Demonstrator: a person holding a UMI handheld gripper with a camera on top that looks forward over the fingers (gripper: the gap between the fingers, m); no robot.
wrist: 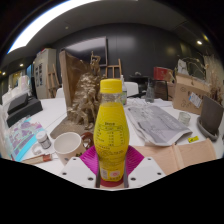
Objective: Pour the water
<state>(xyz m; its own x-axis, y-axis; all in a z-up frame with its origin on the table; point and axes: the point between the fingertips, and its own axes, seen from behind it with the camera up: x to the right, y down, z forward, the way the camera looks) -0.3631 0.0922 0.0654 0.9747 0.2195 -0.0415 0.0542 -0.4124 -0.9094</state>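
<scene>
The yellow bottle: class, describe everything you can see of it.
The yellow bottle stands upright between the gripper fingers, whose pink pads flank its base. It looks like clear plastic filled with yellow liquid, with an orange cap still on and a printed label round its body. A white cup sits apart, to one side.

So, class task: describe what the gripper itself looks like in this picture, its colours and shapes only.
The gripper shows as two white, blocky, angular jaws at the bottom of the view. Each carries a magenta pad on its inner face. No cables, markings, hand or sleeve show.
</scene>
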